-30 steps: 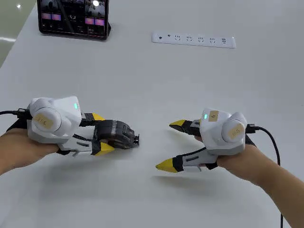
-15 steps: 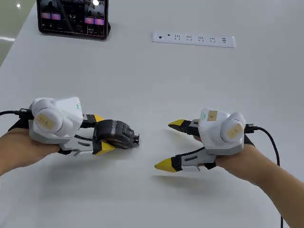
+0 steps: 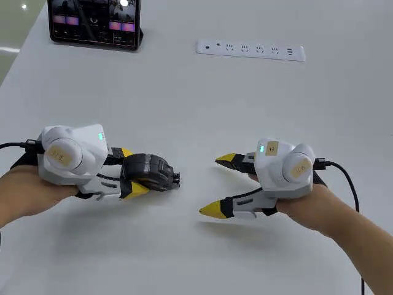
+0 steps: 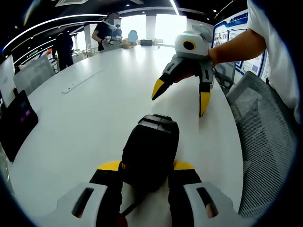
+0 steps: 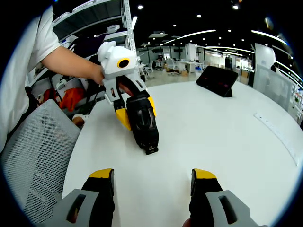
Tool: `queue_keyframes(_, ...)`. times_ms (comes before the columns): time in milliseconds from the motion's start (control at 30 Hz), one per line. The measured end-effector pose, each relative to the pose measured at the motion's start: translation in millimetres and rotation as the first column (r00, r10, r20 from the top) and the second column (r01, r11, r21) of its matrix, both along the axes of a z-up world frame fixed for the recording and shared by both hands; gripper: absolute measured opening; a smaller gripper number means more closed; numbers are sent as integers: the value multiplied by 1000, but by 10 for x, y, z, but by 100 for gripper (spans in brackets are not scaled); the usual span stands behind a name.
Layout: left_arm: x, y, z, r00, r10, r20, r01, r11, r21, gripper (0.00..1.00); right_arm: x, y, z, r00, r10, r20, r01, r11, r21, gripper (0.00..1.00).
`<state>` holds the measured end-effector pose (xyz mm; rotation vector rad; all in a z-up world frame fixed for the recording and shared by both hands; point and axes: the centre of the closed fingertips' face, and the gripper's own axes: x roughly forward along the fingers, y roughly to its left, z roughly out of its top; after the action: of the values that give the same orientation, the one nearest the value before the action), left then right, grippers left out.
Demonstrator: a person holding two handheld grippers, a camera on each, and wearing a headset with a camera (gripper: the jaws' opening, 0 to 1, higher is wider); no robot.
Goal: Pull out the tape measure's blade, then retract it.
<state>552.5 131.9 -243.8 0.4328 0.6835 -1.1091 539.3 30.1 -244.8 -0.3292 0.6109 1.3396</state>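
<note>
A black tape measure [image 3: 149, 173] lies on the white table, its blade tip [image 3: 176, 179] pointing right and its blade inside the case. My left gripper [image 3: 130, 171] is shut on the tape measure [image 4: 150, 150], one yellow-tipped finger on each side of the case. My right gripper [image 3: 220, 184] stands open a short way to the right, jaws wide apart and facing the tape measure [image 5: 142, 119], with bare table between them. My right gripper [image 4: 182, 92] faces the camera in the left gripper view; my left gripper [image 5: 135, 109] is seen in the right gripper view.
A white power strip [image 3: 250, 51] lies at the far side of the table. A dark tablet [image 3: 95, 23] stands at the far left. A cable [image 3: 345, 178] trails from the right gripper. Mesh chairs [image 4: 265, 137] stand beside the table.
My right gripper has crept slightly left toward the tape measure, still open. The left gripper and tape measure have barely moved.
</note>
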Motion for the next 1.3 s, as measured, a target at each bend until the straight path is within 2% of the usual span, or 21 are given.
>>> queue_keyframes(267, 14, -9, -7, 1000, 8, -14, -8, 1000, 0, 32, 86, 129, -64, 999, 46, 24, -46, 999, -9, 55)
queue_keyframes(467, 14, -7, -11, 1000, 9, -17, -9, 1000, -1, 32, 124, 216, -71, 998, 65, 18, -65, 998, 13, 48)
queue_keyframes(533, 11, -6, -16, 1000, 13, -21, -13, 1000, -3, 32, 128, 245, -72, 996, 78, 31, -78, 997, 11, 46)
queue_keyframes(933, 2, -5, -30, 1000, -22, -16, 23, 1000, 8, 31, 96, 390, -116, 987, 147, 58, -148, 989, 12, 32)
queue_keyframes(1133, -1, -11, -25, 999, -43, -1, 43, 999, 14, 30, 101, 463, -108, 985, 161, 60, -162, 986, 22, 27)
queue_keyframes(1300, 2, -9, -28, 998, -62, -2, 62, 998, 12, 30, 84, 519, -135, 981, 184, 64, -185, 983, 16, 24)
